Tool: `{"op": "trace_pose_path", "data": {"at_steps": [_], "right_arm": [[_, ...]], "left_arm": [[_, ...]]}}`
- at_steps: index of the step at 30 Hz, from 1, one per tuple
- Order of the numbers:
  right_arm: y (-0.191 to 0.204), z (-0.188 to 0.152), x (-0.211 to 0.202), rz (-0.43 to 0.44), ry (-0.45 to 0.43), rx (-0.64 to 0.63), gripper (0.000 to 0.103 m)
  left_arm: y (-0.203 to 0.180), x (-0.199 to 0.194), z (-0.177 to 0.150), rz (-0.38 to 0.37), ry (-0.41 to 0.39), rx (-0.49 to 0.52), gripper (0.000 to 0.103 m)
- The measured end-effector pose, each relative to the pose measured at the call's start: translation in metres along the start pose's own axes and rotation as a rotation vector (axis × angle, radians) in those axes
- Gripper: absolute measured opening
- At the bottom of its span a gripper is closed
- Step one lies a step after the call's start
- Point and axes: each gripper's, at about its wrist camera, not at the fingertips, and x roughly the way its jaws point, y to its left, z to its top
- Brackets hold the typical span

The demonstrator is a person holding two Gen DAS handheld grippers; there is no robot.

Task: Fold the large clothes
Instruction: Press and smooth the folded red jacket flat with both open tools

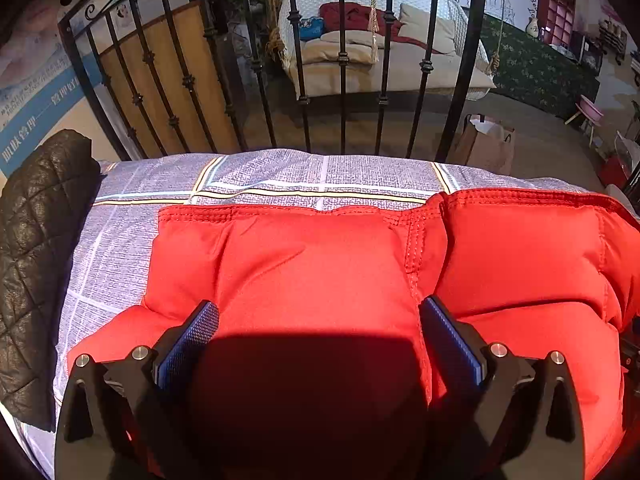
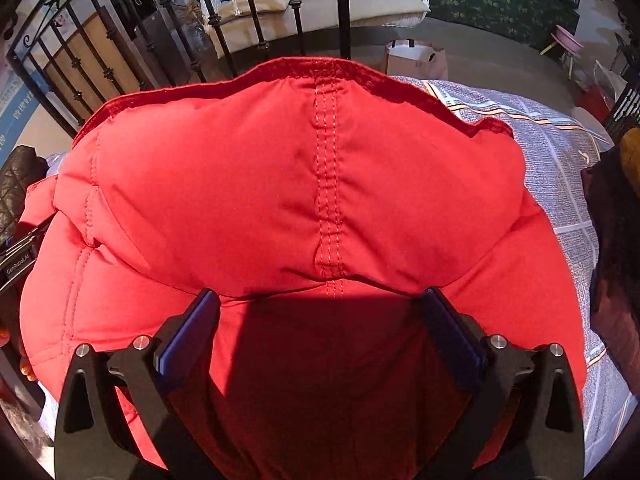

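Red padded jacket (image 1: 320,272) lies on the bed, under both hand-held grippers.

In the left wrist view the left hand-held gripper (image 1: 320,312) is spread wide in the lower part of the frame, with the jacket filling the centre and right. The checked grey bed cover (image 1: 260,176) shows above and to the left, a black quilted garment (image 1: 36,240) at the left edge. In the right wrist view the right hand-held gripper (image 2: 320,300) is spread too, and pinches nothing; the jacket's hood (image 2: 288,184) fills the centre.
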Motion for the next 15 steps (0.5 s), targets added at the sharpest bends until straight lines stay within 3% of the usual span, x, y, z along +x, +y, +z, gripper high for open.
{"op": "trace_pose_path", "data": {"at_steps": [10, 15], "right_arm": [[0.006, -0.001, 0.009, -0.04, -0.035, 0.006, 0.099], [0.006, -0.013, -0.006, -0.037, -0.096, -0.009, 0.099]], "left_arm": [[-0.001, 0.012, -0.001, -0.005, 0.044, -0.004, 0.099], [0.005, -0.015, 0.003, -0.006, 0.06, -0.019, 0.097]]}}
